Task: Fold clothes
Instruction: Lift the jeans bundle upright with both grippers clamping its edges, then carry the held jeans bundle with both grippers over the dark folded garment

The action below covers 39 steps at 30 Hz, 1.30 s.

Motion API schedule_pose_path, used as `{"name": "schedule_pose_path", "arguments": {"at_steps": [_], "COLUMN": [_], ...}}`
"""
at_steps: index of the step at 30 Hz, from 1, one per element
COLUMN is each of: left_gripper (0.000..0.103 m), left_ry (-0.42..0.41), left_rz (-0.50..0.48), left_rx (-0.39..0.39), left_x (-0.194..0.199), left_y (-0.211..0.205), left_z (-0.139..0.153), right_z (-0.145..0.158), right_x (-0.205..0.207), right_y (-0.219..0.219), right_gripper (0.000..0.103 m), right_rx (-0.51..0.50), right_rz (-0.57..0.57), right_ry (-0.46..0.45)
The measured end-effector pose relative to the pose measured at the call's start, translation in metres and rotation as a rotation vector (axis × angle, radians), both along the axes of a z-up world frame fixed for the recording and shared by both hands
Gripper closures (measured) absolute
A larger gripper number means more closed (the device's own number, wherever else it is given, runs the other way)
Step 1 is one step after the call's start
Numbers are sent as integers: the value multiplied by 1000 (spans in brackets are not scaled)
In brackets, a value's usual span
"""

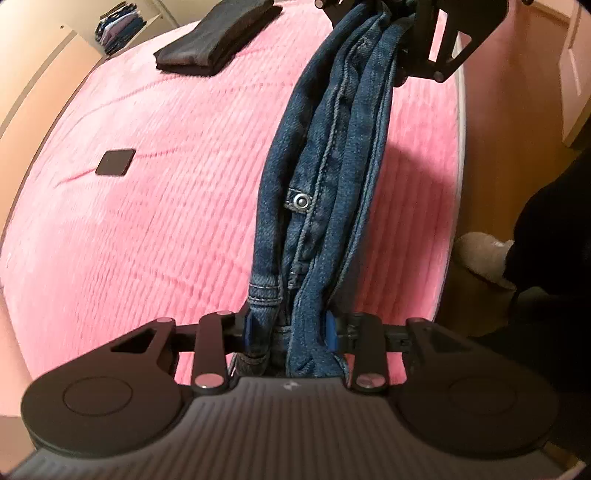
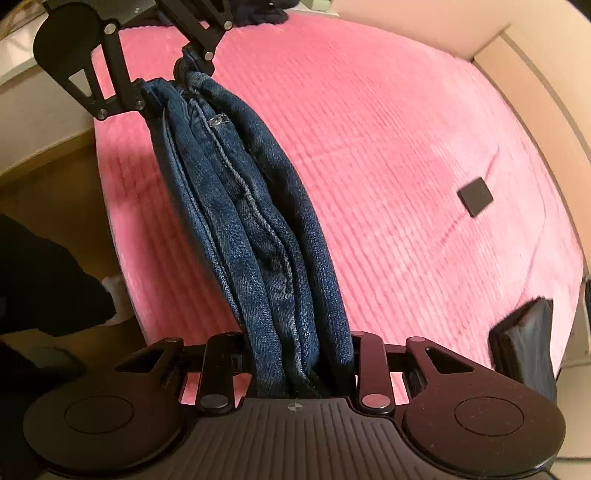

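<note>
Left tool is clamped on one end of the jeans, blue pads biting the bunched waistband/hem layers. Right tool is clamped on the other end, several denim layers stacked between its jaws. Each tool shows at the top of the other's view, so the two face each other with the jeans strung between them.

The jeans hang as a narrow folded bundle in the air above the pink bed, near its edge, not lying on it. Slight sag in the middle, so tension is moderate.

Handling, as I judge it: denim is heavy for cloth, limp but with stiff seams; thick multi-layer stack resists the jaws and can creep out if the grip is shallow. Rivet and seam ridges give friction. Best hold is deep on seam or waistband, all layers caught, not on a single outer ply.

Pose: both tools roughly level, held out over the bed edge, fingers pointing inward along the bundle.

Also on the bed: a folded dark garment at the far side and a small dark square.
</note>
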State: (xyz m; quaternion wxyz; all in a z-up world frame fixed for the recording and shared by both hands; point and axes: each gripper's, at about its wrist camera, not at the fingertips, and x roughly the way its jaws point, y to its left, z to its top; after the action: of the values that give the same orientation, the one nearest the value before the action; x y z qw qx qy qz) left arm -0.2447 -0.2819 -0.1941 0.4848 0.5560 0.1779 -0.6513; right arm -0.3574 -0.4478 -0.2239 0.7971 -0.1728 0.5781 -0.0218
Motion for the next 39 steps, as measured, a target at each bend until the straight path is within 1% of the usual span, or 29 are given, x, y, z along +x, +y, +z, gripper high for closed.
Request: {"name": "schedule_pose_path", "arguments": {"at_steps": [4, 10, 15, 25, 31, 34, 36, 39], "left_gripper": [73, 73, 73, 73, 73, 73, 73, 73], "left_ry": [4, 3, -15, -6, 0, 3, 2, -13], "left_rz": [-47, -100, -166, -308, -402, -445, -466, -488], "left_rx": [-8, -30, -53, -92, -103, -112, -125, -162], "left_x": [2, 8, 8, 7, -4, -15, -24, -43], "left_y": [-3, -20, -33, -52, -74, -92, -108, -137], "left_z": [16, 36, 44, 53, 54, 57, 61, 67], "right_z": [15, 35, 44, 55, 65, 71, 76, 84], "right_x": [4, 4, 1, -9, -29, -46, -57, -81], "right_y": [-6, -13, -17, -16, -27, -43, -58, -85], "right_gripper": [73, 73, 73, 73, 73, 73, 73, 73], "right_rx": [-10, -30, -51, -85, -95, -107, -125, -188], "right_rz": [-40, -123, -189, -308, -381, -402, -406, -391], "right_ry": [4, -14, -22, -14, -7, -8, -11, -32]}}
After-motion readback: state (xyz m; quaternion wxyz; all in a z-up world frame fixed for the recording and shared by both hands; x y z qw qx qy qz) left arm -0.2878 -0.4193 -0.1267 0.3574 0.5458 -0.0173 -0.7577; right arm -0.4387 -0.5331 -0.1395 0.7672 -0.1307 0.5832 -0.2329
